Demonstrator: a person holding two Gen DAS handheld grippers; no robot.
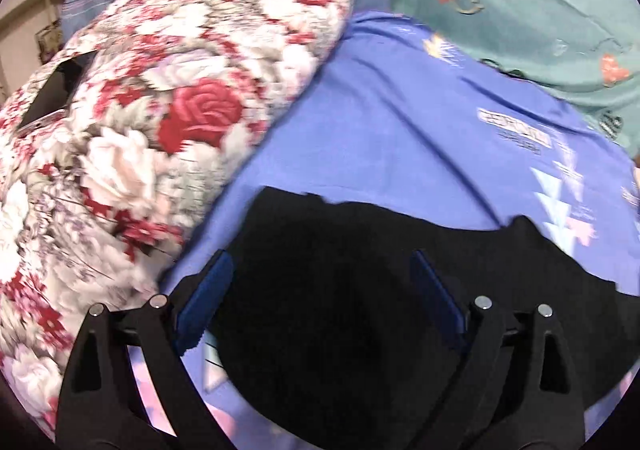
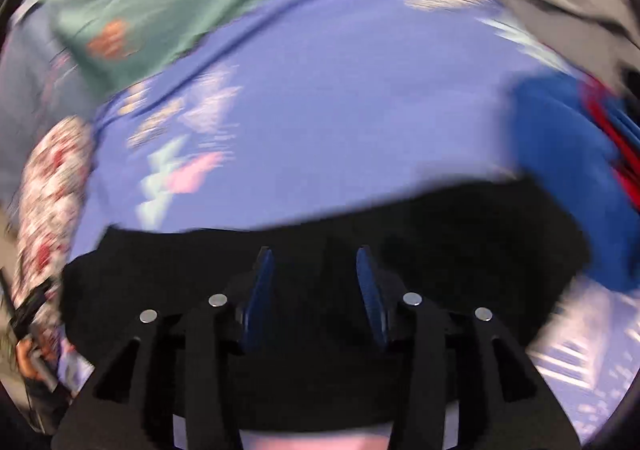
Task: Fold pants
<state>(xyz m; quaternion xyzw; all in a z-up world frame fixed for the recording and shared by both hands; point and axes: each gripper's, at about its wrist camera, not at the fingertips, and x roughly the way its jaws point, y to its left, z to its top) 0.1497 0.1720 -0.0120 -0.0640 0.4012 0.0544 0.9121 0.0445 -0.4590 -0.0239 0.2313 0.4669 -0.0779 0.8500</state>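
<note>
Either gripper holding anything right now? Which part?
Nothing held. Left gripper and right gripper both stand open over the black pants, which lie on the blue sheet.

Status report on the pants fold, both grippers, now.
Left gripper open over black pants. Right gripper open, nothing held. Pants flat on purple bedsheet. Floral quilt close beside the left side.

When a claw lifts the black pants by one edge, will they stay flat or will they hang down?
The black pants probably hang down: they lie limp on the purple sheet with a wavy edge, like soft cloth. They look thin, so likely light. Both the left claw and right claw stand open above them, so nothing is tested.
</note>
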